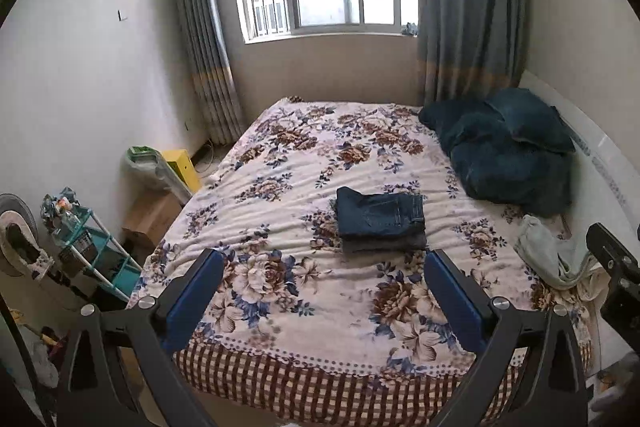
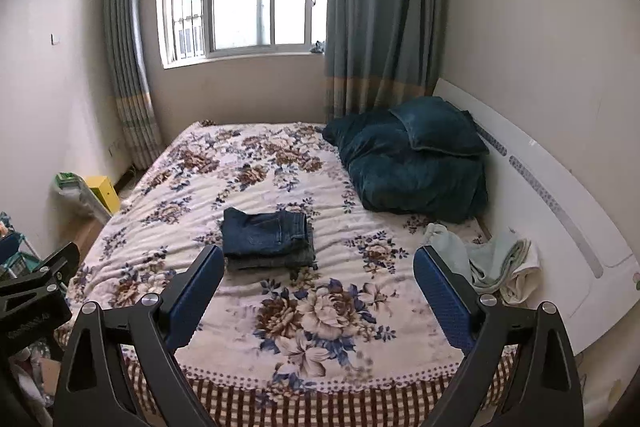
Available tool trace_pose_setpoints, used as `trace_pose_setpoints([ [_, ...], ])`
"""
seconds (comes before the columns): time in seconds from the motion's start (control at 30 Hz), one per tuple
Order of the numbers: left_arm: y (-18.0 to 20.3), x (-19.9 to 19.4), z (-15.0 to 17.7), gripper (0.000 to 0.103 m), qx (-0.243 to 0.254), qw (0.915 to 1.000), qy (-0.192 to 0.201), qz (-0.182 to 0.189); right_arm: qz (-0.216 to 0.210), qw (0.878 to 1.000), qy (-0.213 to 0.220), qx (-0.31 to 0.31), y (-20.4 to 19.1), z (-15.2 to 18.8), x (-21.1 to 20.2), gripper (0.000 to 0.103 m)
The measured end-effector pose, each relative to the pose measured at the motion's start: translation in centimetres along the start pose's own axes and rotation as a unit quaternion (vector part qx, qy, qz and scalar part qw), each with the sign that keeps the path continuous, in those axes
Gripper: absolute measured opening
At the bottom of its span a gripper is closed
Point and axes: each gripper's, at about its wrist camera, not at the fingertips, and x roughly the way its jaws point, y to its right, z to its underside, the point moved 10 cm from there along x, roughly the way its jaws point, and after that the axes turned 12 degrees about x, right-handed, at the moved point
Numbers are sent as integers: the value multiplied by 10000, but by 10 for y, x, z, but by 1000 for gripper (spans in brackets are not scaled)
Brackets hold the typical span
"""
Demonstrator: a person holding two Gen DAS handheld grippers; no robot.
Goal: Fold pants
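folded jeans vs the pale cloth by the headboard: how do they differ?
The folded jeans are dark blue denim; the pale cloth is light green-white. The jeans are folded flat and square on a grey folded garment; the cloth lies crumpled. The jeans sit mid-bed; the cloth lies at the headboard side. Both rest on the floral bedspread, touched by neither gripper.

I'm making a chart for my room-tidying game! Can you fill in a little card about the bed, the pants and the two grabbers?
pants: blue jeans, folded, stacked on a folded grey garment
place: middle of the floral bedspread
left gripper: open, holds nothing, apart from the stack
right gripper: open, holds nothing
also on bed: dark teal bedding, pale crumpled cloth
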Motion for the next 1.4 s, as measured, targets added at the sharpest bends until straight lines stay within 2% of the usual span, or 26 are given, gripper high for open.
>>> trace_pose_setpoints([
  [0.33,13,47,-1,103,49,9996,-286,0,78,9992,-384,-15,-9,5,70,98],
  [0.6,10,62,-2,103,-19,9993,-372,31,50,9988,-474,-63,-17,11,89,98],
  [1.4,2,66,-9,103,-17,9996,-292,42,-27,9985,-537,-40,-26,20,99,98],
])
